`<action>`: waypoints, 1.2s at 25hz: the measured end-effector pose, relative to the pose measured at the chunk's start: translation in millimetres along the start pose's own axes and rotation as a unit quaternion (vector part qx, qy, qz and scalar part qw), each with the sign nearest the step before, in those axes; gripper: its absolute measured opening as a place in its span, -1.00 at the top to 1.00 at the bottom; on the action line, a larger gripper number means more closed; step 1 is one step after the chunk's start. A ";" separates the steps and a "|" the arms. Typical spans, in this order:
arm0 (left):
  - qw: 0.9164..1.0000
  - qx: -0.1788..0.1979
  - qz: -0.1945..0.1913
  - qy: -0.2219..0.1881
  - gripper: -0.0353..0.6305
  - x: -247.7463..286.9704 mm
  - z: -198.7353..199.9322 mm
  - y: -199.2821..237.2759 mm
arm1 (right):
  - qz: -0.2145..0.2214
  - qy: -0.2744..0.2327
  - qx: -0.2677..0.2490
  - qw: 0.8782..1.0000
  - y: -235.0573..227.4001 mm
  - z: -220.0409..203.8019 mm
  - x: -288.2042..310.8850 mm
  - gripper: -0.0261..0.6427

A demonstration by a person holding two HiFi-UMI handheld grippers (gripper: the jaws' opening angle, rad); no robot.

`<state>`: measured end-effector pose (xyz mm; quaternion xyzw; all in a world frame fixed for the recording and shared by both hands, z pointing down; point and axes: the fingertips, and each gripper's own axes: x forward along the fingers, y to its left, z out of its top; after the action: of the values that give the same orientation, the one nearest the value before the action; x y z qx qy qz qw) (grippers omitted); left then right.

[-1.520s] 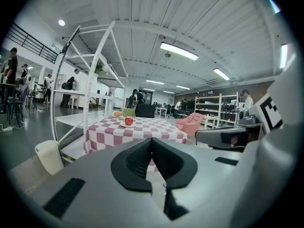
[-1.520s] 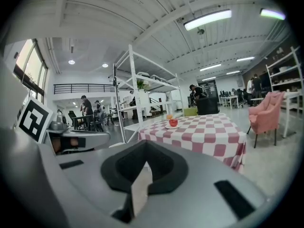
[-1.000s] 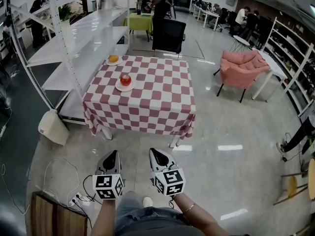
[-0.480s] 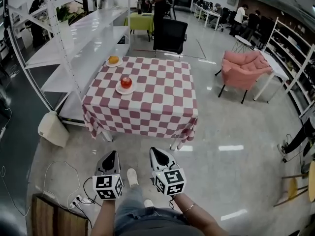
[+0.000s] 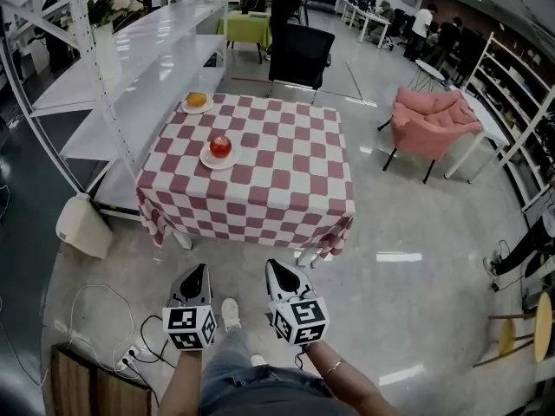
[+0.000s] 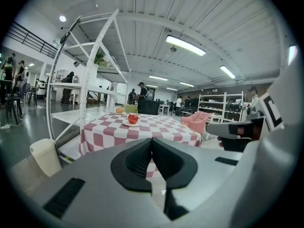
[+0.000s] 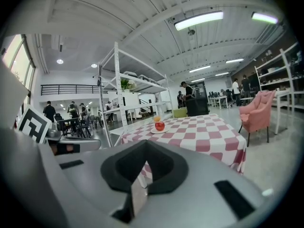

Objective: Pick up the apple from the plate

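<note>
At the approach step, your left hand-held gripper (image 5: 196, 273) and right hand-held gripper (image 5: 276, 269) are pressed together, empty; next, spread one near the apple (image 5: 221, 146) at 11 o'clock.

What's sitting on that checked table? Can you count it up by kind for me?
apple: 1
orange: 1
plates: 2 (one under the apple, one under the orange)
Total: 4
</note>
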<state>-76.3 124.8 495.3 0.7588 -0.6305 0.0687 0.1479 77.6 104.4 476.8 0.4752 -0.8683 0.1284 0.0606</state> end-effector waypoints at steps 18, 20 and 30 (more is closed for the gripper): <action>1.000 0.005 -0.019 0.019 0.84 117.3 37.5 69.4 | -0.020 0.020 0.014 0.999 -24.6 20.1 129.4 0.89; 1.000 0.003 -0.018 0.020 0.84 129.1 41.6 78.3 | -0.022 0.020 0.015 0.999 -26.7 22.9 142.2 0.89; 0.999 0.018 -0.038 0.024 0.84 187.8 63.7 106.9 | -0.040 0.026 0.021 0.999 -38.9 35.8 200.3 0.89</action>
<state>-149.3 -88.1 504.3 0.7829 -0.5962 0.0927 0.1516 2.6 -87.9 494.4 0.5068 -0.8441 0.1562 0.0788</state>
